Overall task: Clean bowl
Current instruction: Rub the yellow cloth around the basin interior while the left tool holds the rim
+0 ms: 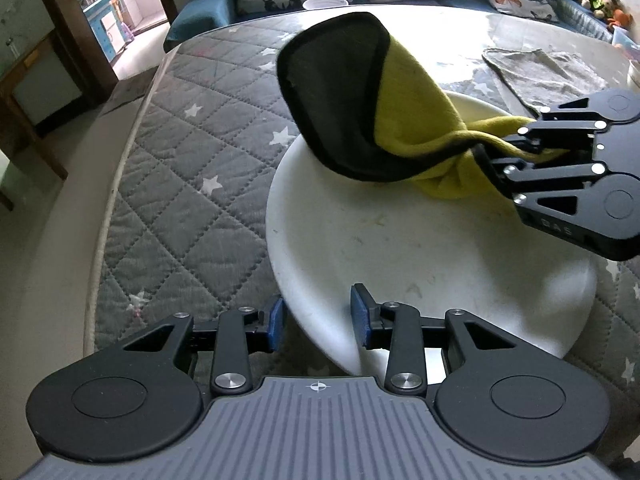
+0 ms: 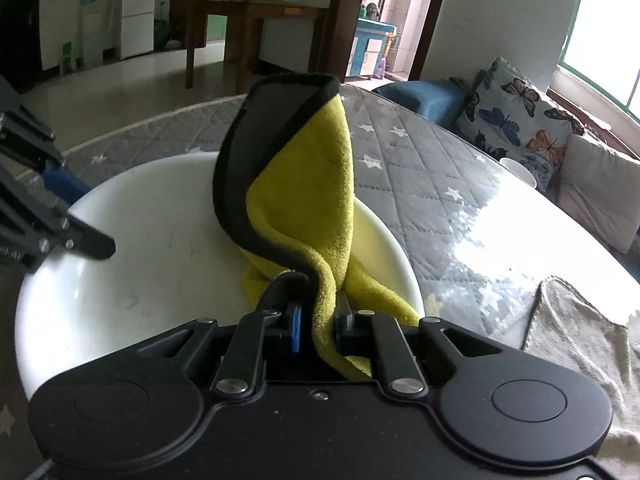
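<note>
Quilted table [image 1: 192, 184], white bowl [image 1: 400, 248], cloth [image 2: 312, 184] seemingly clamped

Worktop [image 1: 208, 128]: we record a rounded table covered by a grey quilted cloth with white stars, under a clear glossy sheet that glares brightly on the far side.

Items we find lying directly on it:
- One white bowl [image 1: 400, 248], wide and shallow, standing upright near the near edge; faint smears show on its inner surface.
- One grey rag [image 1: 548, 72], spread flat and rumpled, apart from the bowl on the side toward the sofa cushions.
- One small white cup [image 2: 518, 172] at the far edge; we cannot tell whether it stands on the worktop or just beyond it.
</note>
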Available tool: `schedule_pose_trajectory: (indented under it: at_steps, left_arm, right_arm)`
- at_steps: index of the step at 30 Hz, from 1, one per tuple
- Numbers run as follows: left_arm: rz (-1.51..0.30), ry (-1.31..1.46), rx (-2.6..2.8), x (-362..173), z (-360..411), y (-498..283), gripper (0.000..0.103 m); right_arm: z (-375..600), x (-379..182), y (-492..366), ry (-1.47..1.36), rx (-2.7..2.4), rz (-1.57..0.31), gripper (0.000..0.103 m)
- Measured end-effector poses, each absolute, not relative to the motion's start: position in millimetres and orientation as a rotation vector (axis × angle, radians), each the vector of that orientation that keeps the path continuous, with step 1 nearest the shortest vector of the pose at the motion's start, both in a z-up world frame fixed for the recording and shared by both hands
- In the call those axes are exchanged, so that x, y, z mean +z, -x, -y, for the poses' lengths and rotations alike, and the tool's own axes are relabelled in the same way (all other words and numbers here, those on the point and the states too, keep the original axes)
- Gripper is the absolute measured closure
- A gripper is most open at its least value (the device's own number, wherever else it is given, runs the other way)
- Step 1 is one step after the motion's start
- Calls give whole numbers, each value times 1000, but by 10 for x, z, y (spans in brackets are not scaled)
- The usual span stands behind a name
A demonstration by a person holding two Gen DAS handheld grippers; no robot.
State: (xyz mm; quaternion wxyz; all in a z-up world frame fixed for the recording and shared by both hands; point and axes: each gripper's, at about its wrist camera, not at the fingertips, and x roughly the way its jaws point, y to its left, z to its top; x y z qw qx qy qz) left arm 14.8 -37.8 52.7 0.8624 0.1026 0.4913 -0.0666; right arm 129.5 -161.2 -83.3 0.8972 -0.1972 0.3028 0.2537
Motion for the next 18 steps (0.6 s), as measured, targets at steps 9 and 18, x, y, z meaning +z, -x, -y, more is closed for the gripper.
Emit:
schedule_pose_trajectory:
  at_steps: [9,18]
  left_arm:
    - [-1026,-212,-125,516,376,-200,67]
    - [-1019,-210,-121,514,364,-187,67]
  right_arm:
    - [1493,-852,-1270,387,557,-618,89]
    - [1503,-842,-1047,402,594,-623,89]
